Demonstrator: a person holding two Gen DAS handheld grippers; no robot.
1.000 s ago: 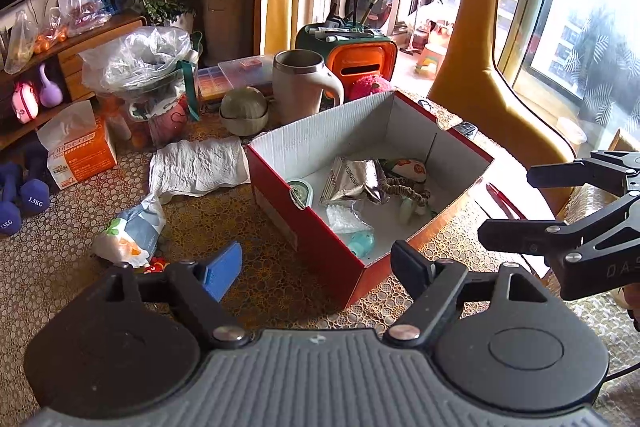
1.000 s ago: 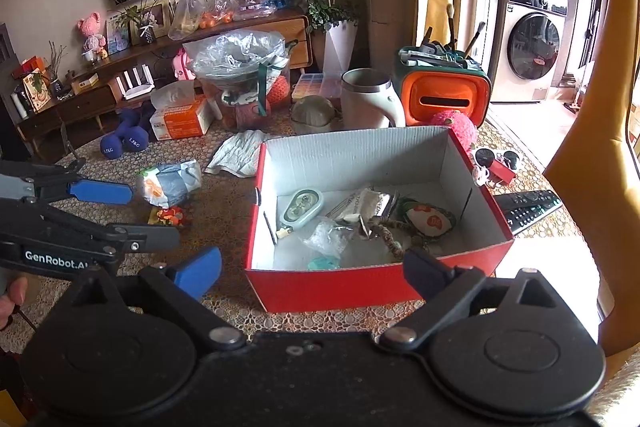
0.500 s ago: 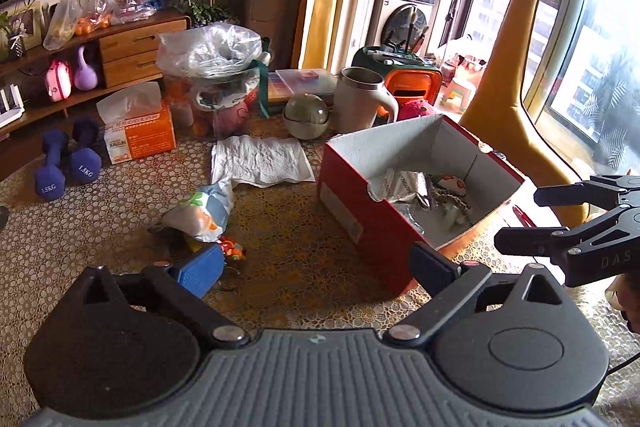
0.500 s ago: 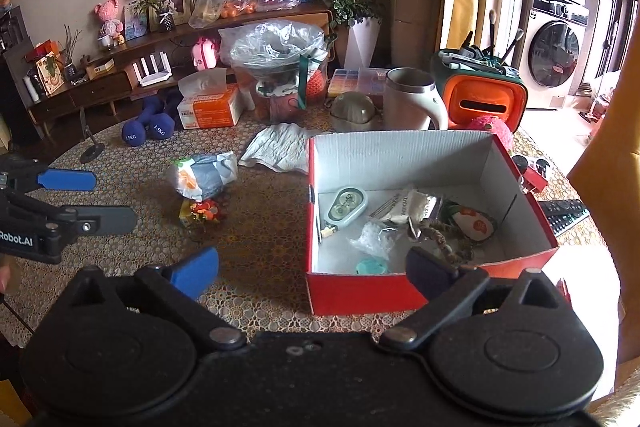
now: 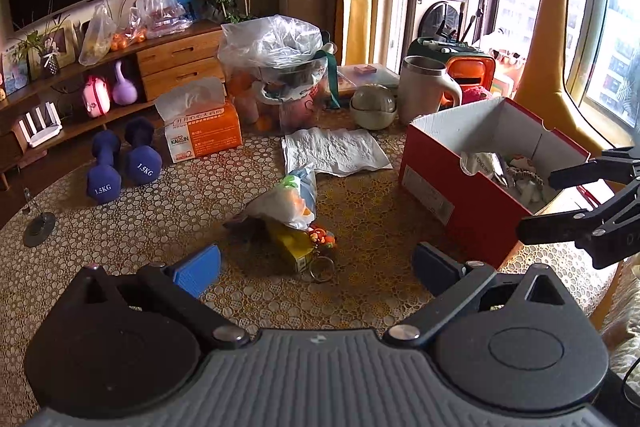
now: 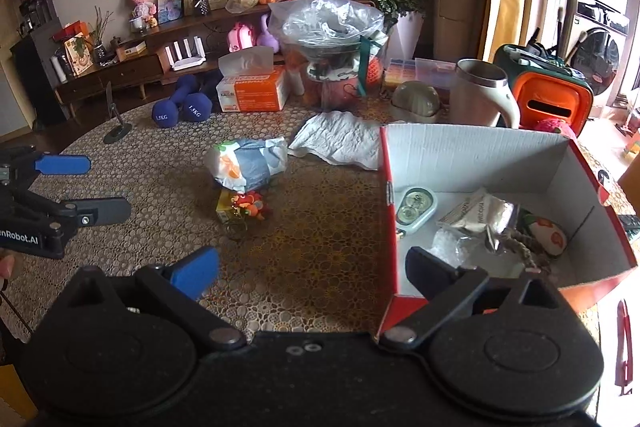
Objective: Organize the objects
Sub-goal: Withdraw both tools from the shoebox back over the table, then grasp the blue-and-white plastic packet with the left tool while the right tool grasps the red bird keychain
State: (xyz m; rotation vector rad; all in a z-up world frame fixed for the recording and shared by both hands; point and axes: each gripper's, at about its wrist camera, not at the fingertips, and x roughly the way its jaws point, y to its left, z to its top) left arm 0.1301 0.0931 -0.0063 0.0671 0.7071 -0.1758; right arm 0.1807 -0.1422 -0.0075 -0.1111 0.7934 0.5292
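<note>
A red cardboard box [image 6: 472,155] with several small items inside stands on the right of the table, also in the left wrist view [image 5: 440,187]. Left of it lie a crumpled snack bag [image 5: 292,199] [image 6: 248,167] and a small yellow carton with an orange keychain toy [image 5: 296,247] [image 6: 240,207]. My left gripper [image 5: 316,269] [image 6: 92,187] hovers just before the carton, its jaws opening with nothing between them. Over the box's near left corner my right gripper [image 6: 314,269] [image 5: 560,201] stands open and holds nothing.
A white paper towel [image 5: 332,151] lies behind the bag. Along the far side stand blue dumbbells [image 5: 124,163], an orange tissue box [image 5: 204,131], a plastic-lined tub [image 5: 288,75], a mug [image 5: 424,87] and an orange caddy [image 6: 548,95]. A red pen [image 6: 622,339] lies near the right edge.
Both grippers have swung left, from over the box toward the bag and carton in mid-table. The left jaws have spread wider. The right jaws stay open.
</note>
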